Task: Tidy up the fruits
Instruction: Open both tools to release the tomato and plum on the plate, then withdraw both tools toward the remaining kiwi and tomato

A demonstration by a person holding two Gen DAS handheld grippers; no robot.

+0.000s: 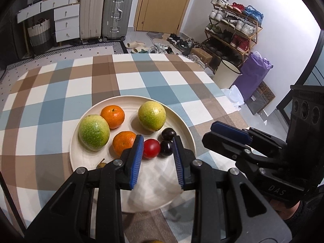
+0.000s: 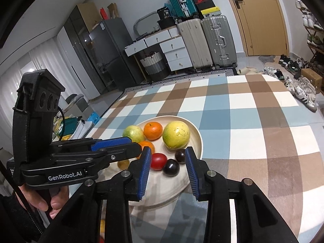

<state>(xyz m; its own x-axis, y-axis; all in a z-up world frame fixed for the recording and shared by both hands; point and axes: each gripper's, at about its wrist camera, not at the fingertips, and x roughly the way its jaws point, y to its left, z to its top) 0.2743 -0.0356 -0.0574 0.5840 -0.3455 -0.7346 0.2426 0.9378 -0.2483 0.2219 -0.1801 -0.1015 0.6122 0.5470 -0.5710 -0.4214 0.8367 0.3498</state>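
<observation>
1. In the left wrist view, the left gripper [image 1: 156, 143] is hanging over the near part of the cream plate [image 1: 182, 125] with its jaws apart and nothing between them. On the plate are lying two green-yellow fruits [image 1: 94, 132], two oranges [image 1: 112, 116], a red fruit [image 1: 150, 148] and two dark plums [image 1: 166, 148]. The red fruit is sitting near the plate's front, just beside the nearer plum. A small pear-like fruit [image 1: 100, 165] is partly hidden at the plate's near-left edge.

2. In the right wrist view, the right gripper [image 2: 168, 156] is also standing open and empty, over the same near part of the plate [image 2: 197, 135]. The red fruit [image 2: 159, 161] and a dark plum [image 2: 171, 167] are showing between its blue pads [image 2: 144, 172].

3. The step in hand is probably taking one small fruit. To do it well, the person should center the jaws on one fruit only, because the neighbours are touching, and close softly so the round fruit is not rolling away.
</observation>
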